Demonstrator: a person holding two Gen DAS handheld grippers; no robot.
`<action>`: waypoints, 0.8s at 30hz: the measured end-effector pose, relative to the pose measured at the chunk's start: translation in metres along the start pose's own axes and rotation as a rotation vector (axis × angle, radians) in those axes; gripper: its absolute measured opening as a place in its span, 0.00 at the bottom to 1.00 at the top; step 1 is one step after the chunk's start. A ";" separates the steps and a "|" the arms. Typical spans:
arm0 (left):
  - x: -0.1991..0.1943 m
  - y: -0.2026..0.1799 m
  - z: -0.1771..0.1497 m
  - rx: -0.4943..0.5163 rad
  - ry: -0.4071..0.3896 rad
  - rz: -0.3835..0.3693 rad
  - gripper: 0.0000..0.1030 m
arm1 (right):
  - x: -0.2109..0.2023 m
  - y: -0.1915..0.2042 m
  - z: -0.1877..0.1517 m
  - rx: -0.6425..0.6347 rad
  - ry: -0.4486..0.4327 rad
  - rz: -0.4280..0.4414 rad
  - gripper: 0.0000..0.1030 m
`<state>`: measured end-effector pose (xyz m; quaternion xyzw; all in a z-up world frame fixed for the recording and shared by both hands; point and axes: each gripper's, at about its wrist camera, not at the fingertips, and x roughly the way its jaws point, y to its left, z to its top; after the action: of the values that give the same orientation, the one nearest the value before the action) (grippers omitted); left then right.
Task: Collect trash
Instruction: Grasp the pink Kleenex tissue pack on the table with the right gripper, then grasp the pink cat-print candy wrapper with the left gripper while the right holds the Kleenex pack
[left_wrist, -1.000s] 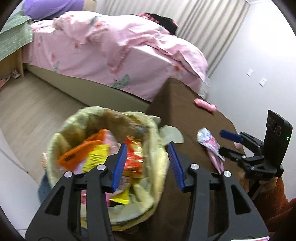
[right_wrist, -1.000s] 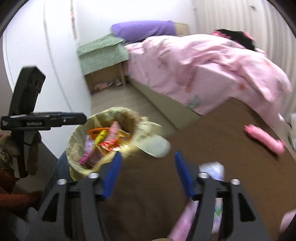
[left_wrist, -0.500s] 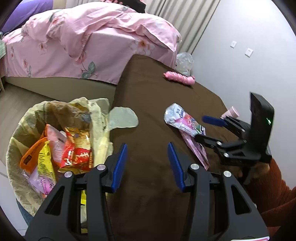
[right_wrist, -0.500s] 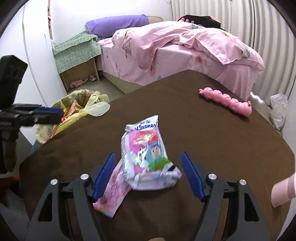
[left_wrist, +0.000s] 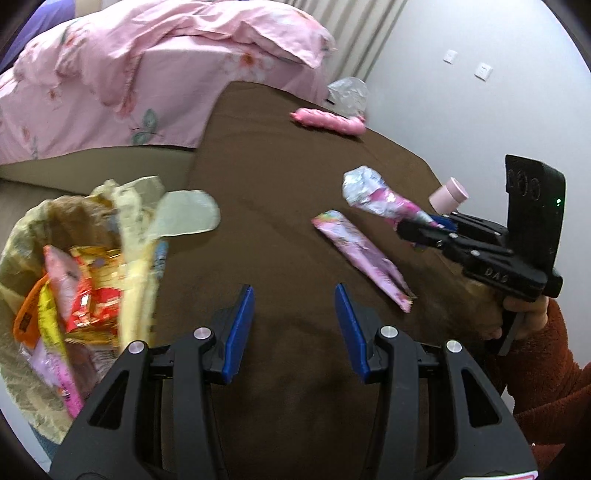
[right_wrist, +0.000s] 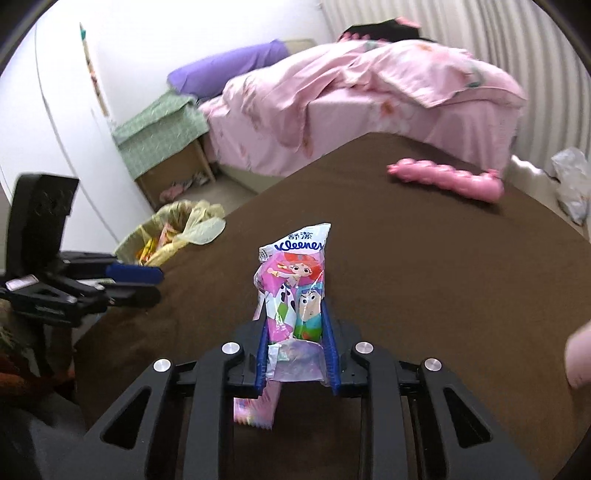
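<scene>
- Right gripper (right_wrist: 295, 343): clamped on Kleenex pack (right_wrist: 293, 291), lifted off table (right_wrist: 424, 280).
- Left gripper (left_wrist: 293, 325): spread wide, empty, above table.
- Pink wrapper (left_wrist: 360, 254): flat on table; in right view mostly hidden.
- Bin (left_wrist: 33, 258): beside table, cut off.

- The tissue pack (right_wrist: 291, 291) my right gripper (right_wrist: 295, 354) clamps looks like thin glossy plastic film, crinkled, with a silvery sheen on its end.
- Beside the pack, the flat pink wrapper (left_wrist: 362, 254) is shiny printed foil-like film.
- The table (left_wrist: 280, 206) under the pack wears a matt brown cloth, faintly napped.
- Both grippers, my left gripper (left_wrist: 293, 328) included, are matt black plastic with ribbed blue pads (left_wrist: 238, 328) and bright metal screw heads.
- Left of the pack, the bin liner (left_wrist: 125, 218) is thin, wrinkled, translucent yellowish plastic holding glossy snack wrappers (left_wrist: 88, 295).
- Beyond the pack, the pink toy (right_wrist: 447, 179) looks smooth and soft; I can't tell its material.
</scene>
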<state>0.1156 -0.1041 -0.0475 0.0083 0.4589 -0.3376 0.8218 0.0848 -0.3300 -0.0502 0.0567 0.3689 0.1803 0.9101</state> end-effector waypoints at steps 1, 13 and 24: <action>0.003 -0.005 0.001 0.006 0.007 -0.011 0.42 | -0.004 -0.002 -0.003 0.003 -0.005 -0.036 0.24; 0.075 -0.057 0.033 0.036 0.114 -0.097 0.42 | -0.045 -0.039 -0.062 0.136 0.012 -0.272 0.24; 0.113 -0.092 0.063 0.224 0.113 0.117 0.42 | -0.050 -0.046 -0.085 0.141 0.008 -0.299 0.24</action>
<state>0.1506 -0.2576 -0.0698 0.1457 0.4626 -0.3373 0.8069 0.0058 -0.3937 -0.0895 0.0643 0.3885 0.0168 0.9190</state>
